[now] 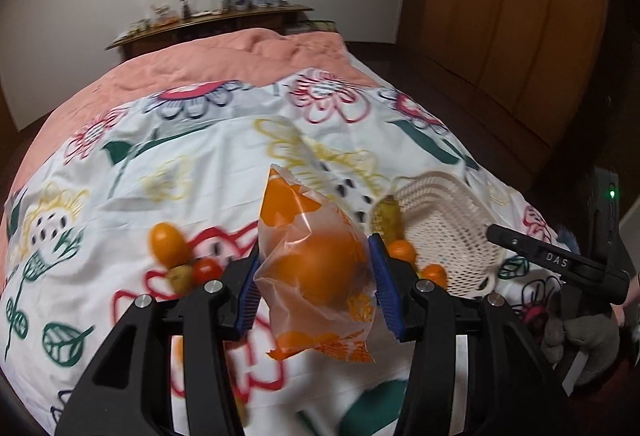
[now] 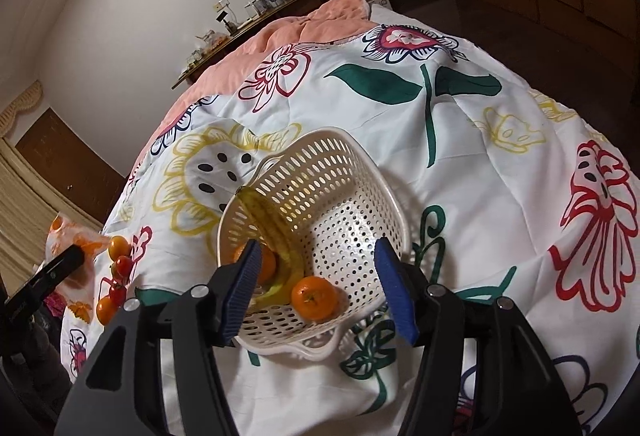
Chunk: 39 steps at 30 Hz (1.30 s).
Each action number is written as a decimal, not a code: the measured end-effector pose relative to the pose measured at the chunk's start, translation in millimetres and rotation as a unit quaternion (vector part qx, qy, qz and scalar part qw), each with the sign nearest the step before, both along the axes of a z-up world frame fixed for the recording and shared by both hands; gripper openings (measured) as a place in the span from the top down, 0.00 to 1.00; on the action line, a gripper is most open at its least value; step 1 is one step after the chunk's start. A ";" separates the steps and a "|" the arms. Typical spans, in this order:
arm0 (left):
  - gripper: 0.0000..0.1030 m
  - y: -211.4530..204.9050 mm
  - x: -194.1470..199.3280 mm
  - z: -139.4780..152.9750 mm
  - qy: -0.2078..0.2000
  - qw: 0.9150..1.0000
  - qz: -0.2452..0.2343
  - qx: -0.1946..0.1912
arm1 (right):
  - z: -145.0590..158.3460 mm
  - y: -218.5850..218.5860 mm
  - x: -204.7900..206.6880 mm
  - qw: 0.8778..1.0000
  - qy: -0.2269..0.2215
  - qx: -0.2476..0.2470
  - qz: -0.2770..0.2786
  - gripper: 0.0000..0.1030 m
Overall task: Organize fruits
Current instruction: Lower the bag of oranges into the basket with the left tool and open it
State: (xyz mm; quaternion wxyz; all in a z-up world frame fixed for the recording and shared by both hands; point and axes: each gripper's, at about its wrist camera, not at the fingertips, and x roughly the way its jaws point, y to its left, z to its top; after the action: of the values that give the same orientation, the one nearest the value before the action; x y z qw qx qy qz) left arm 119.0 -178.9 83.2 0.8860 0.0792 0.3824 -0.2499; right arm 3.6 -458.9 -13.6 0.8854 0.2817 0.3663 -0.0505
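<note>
Bed: floral cotton quilt [image 2: 500, 195], wrinkled.
Left gripper [image 1: 314, 280]: clamped on crinkly plastic-bagged orange [image 1: 320, 268], raised.
Right gripper [image 2: 316, 284]: wide, nothing held.
Basket [image 2: 352, 203]: perforated white plastic; banana [image 2: 272, 224] and tangerines [image 2: 314, 296] contained.

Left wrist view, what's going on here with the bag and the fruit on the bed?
A person is sorting fruit on a bed covered by a floral sheet. The left tongs are shut on a plastic bag with an orange inside, lifted above the sheet. The right tongs hang open over a white basket, which already holds a banana and two oranges. Loose oranges and small tomatoes lie on the sheet left of the basket.
</note>
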 end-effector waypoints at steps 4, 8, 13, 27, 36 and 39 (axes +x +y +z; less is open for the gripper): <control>0.51 -30.5 4.2 -5.5 0.014 1.000 -0.026 0.003 | 2.7 -5.7 -5.0 1.000 -0.006 -0.010 -0.007 0.43; 0.51 -58.0 9.8 -13.6 0.032 0.998 -0.049 0.000 | 2.4 -13.3 -9.0 1.000 -0.007 -0.007 -0.012 0.43; 0.51 -88.8 12.1 -20.6 0.043 0.996 -0.077 0.007 | -2.0 -21.8 -13.8 1.000 -0.004 -0.003 -0.019 0.43; 0.31 -120.4 24.8 -19.9 0.065 0.993 -0.093 -0.023 | -6.5 -26.7 -15.4 1.000 0.002 0.001 -0.025 0.43; 0.22 -96.1 32.4 -15.0 0.056 0.997 -0.056 -0.016 | -4.8 -22.9 -14.6 1.000 0.001 0.001 -0.021 0.42; 0.17 -90.4 31.2 -12.7 0.047 0.998 -0.050 -0.011 | -3.8 -19.6 -14.4 1.000 0.000 0.002 -0.020 0.41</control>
State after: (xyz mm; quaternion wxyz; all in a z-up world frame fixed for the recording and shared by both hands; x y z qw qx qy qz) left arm 150.2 -269.4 70.5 0.8542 0.0762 0.4166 -0.3017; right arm -10.8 -478.5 -17.4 0.8837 0.2906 0.3606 -0.0678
